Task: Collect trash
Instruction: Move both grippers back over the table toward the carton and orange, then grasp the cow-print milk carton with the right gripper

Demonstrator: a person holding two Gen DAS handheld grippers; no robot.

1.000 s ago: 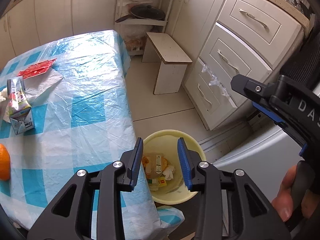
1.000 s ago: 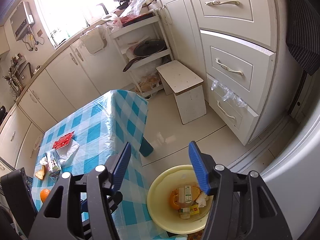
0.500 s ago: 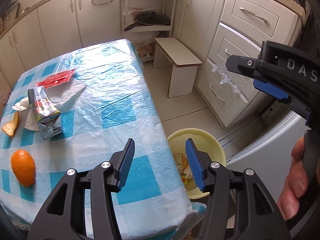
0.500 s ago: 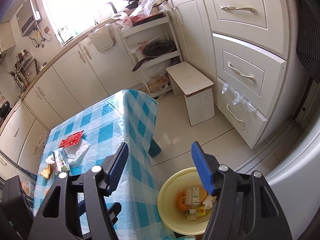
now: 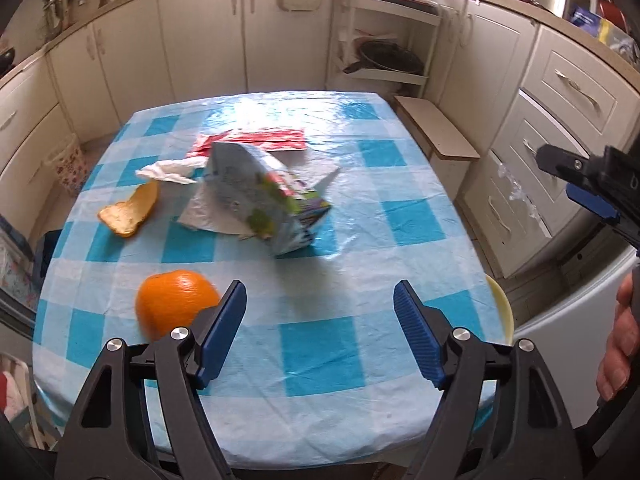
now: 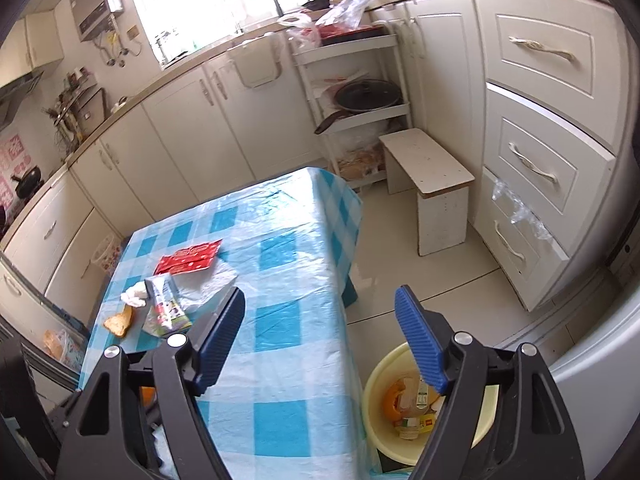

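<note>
On the blue-checked table [image 5: 400, 208] lie an orange [image 5: 174, 302], an orange peel [image 5: 130, 216], a crumpled tissue [image 5: 168, 171], a colourful drink carton [image 5: 264, 200] on clear plastic, and a red wrapper [image 5: 260, 138]. My left gripper [image 5: 320, 328] is open and empty, above the table's near edge, right of the orange. My right gripper [image 6: 320, 340] is open and empty, high over the table's right edge. The yellow trash basin [image 6: 378, 384] on the floor holds several pieces of trash. The carton [image 6: 164, 312] and red wrapper [image 6: 188, 260] also show in the right wrist view.
A white stool [image 6: 430, 184] stands right of the table. Drawers [image 6: 536, 168] line the right wall and a shelf rack with a pan [image 6: 366, 94] stands at the back. A white appliance [image 6: 600, 360] is beside the basin.
My left gripper has swung left from over the basin to over the table and opened wider. The right gripper has risen slightly and stays open.
</note>
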